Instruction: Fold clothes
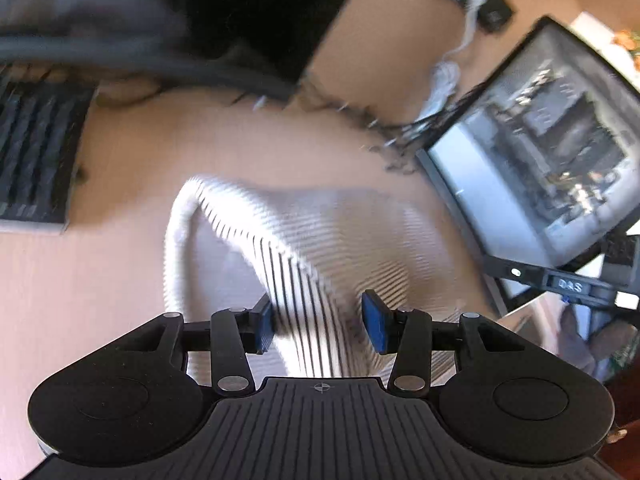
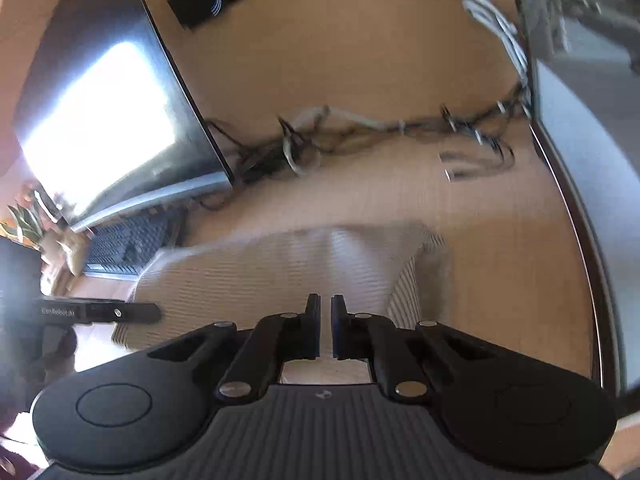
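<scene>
A white garment with thin dark stripes (image 1: 320,240) lies on the wooden desk (image 1: 100,280), partly folded, with a raised fold running toward my left gripper (image 1: 318,322). The left gripper is open, its blue pads either side of that fold, not pinching it. In the right wrist view the same garment (image 2: 280,264) lies flat in front of my right gripper (image 2: 326,326), whose jaws stand nearly closed with a thin gap; no cloth shows between them. The left gripper's body (image 2: 100,312) appears at the left of that view.
A keyboard (image 1: 32,152) lies at the left. A monitor (image 1: 540,168) stands at the right, another monitor (image 2: 112,120) at the left of the right wrist view. Tangled cables (image 2: 360,132) run along the desk's back. A dark chair arm (image 1: 140,56) crosses above.
</scene>
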Action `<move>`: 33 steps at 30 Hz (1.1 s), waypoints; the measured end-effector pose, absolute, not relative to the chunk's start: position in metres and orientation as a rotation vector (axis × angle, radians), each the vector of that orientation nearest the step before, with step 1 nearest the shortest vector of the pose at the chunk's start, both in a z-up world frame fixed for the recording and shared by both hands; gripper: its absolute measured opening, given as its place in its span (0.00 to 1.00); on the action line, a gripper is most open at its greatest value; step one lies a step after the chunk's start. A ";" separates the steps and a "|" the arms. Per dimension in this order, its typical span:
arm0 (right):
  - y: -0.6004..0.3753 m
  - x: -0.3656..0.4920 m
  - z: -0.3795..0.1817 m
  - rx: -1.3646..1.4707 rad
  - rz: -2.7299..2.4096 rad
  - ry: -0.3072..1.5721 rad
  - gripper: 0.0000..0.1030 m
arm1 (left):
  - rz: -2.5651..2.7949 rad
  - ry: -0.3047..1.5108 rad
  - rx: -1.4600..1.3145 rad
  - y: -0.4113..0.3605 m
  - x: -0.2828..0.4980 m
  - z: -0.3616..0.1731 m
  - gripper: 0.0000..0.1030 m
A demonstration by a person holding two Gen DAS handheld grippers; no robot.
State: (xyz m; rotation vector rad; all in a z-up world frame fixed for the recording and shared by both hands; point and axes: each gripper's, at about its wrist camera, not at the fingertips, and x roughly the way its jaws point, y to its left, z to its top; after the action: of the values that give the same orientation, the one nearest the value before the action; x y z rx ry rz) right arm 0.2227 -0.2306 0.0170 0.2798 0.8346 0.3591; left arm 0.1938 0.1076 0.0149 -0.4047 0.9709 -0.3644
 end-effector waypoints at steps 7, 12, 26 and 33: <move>-0.230 0.234 -0.011 0.313 0.284 0.849 0.61 | -0.331 0.989 -0.522 0.114 0.202 -0.003 0.84; -0.212 0.252 -0.033 0.216 0.223 0.855 0.66 | -0.291 1.017 -0.559 0.102 0.214 -0.022 0.82; -0.218 0.220 0.029 0.263 0.359 0.781 0.17 | -0.337 0.956 -0.533 0.110 0.189 0.012 0.35; -0.211 0.217 -0.030 0.143 0.274 0.867 0.19 | -0.295 1.008 -0.455 0.114 0.183 -0.028 0.40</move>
State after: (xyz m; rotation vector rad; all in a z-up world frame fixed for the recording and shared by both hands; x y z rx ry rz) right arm 0.2169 -0.2112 -0.0302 0.1432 0.8665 0.2744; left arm 0.1825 0.1145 -0.0285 -0.4548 1.0081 -0.2946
